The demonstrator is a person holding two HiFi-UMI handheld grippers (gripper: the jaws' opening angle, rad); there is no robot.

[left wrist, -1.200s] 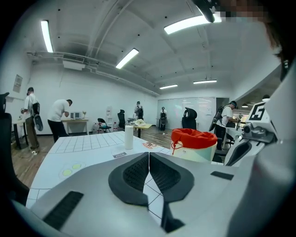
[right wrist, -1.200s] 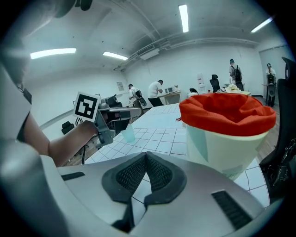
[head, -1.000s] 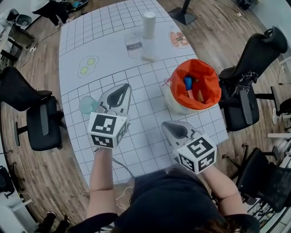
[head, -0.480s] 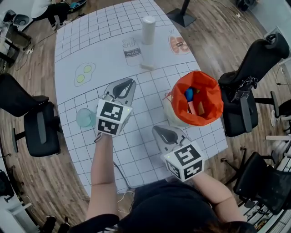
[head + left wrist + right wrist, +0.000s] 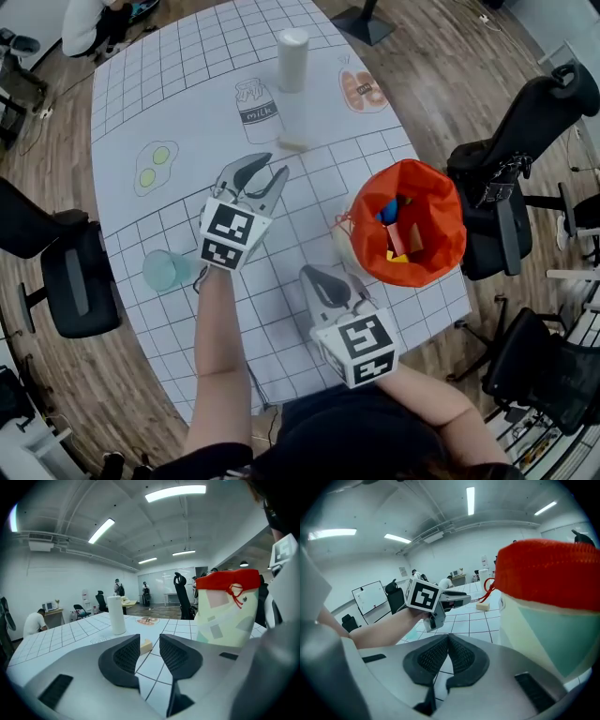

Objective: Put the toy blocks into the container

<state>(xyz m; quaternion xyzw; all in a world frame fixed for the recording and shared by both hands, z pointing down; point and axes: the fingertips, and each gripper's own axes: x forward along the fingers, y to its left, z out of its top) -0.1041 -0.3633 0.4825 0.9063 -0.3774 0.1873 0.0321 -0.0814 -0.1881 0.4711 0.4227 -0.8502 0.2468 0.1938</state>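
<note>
My left gripper (image 5: 268,174) is opening, nothing between its jaws yet. The loose toy block (image 5: 293,145) lies just ahead on the tabletop (image 5: 187,94). My right gripper (image 5: 315,277), jaws together and empty, sits beside the container (image 5: 362,202). Next I should straddle the block and close.

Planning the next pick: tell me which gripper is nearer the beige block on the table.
Left. The left gripper points its opening jaws at the beige block just ahead of them; the right gripper sits shut, farther back, beside the container.
</note>
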